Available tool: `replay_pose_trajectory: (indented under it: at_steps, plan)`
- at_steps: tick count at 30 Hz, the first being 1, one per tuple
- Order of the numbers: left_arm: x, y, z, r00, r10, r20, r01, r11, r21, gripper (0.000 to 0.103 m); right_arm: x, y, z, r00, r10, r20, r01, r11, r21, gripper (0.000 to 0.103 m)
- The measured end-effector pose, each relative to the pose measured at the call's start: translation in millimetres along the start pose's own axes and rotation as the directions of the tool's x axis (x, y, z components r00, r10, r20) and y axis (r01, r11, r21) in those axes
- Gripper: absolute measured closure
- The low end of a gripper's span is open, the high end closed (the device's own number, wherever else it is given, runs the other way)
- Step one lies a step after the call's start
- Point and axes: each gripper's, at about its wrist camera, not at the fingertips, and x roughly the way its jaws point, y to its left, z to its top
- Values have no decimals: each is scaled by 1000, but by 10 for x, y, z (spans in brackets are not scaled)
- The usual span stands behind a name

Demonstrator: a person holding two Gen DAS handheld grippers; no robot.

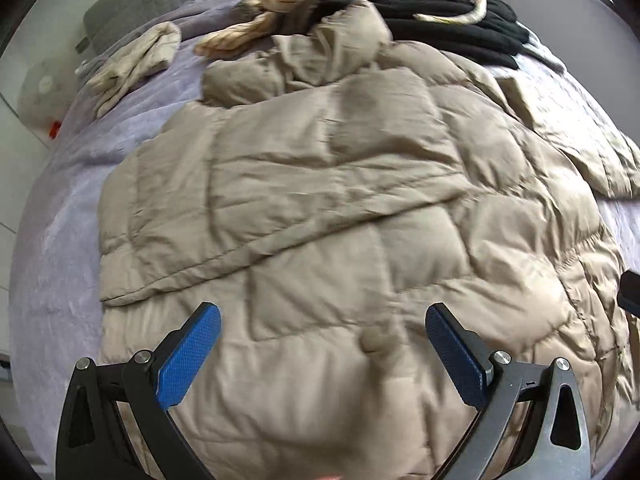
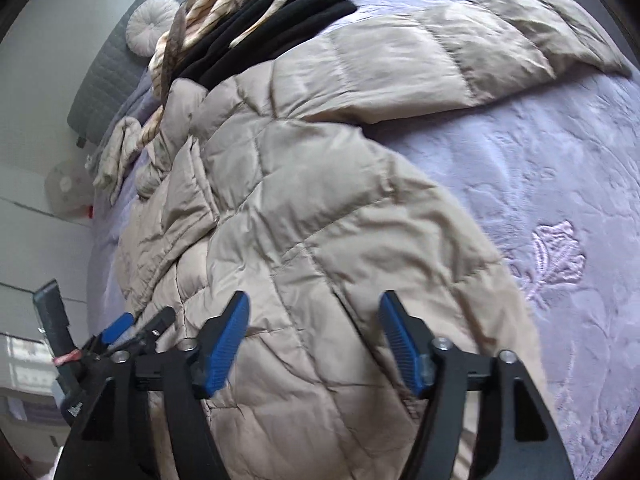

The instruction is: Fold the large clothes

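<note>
A beige quilted puffer coat (image 1: 340,208) sprawls across the lilac bedspread (image 2: 540,208), one sleeve (image 2: 460,56) flung far right — bulky, light, soft, probably slippery-shelled. Best gripped at a hem or sleeve cuff, pinching stitched seams. Both claws hover wide and empty — left gripper (image 1: 322,354), right gripper (image 2: 314,340).

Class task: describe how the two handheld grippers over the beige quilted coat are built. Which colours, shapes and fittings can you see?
The left gripper and the right gripper look alike: black angular arms with triangular cut-outs, silver round bolt heads at the joints, and jaws faced with blue textured pads. In the right wrist view, the left gripper's body shows a red band. No sleeves or cables are visible.
</note>
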Motion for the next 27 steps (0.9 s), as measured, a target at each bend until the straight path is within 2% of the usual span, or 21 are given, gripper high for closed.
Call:
replay_pose_trajectory:
  at_steps: [4, 7, 12, 21, 25, 27]
  plan:
    - [-19, -248, 31, 1000, 12, -3, -12, 999, 33, 1, -104, -212, 84, 1000, 19, 20, -20, 999, 39, 23]
    - [-19, -430, 56, 1000, 13, -7, -13, 998, 54, 1, -152, -356, 164, 999, 28, 28, -29, 998, 56, 16]
    - [-30, -675, 135, 1000, -3, -15, 4, 998, 69, 0, -246, -563, 293, 998, 43, 54, -47, 996, 81, 14]
    - [12, -1004, 250, 1000, 10, -14, -9, 995, 100, 1, -379, -1020, 505, 986, 95, 138, -121, 974, 192, 12]
    - [66, -1118, 292, 998, -21, -56, 27, 994, 102, 1, -460, -1193, 607, 979, 70, 189, -111, 970, 215, 12]
    - [87, -1148, 305, 998, -13, -69, 19, 996, 84, 1, -528, -1295, 684, 977, 45, 208, -92, 971, 222, 12]
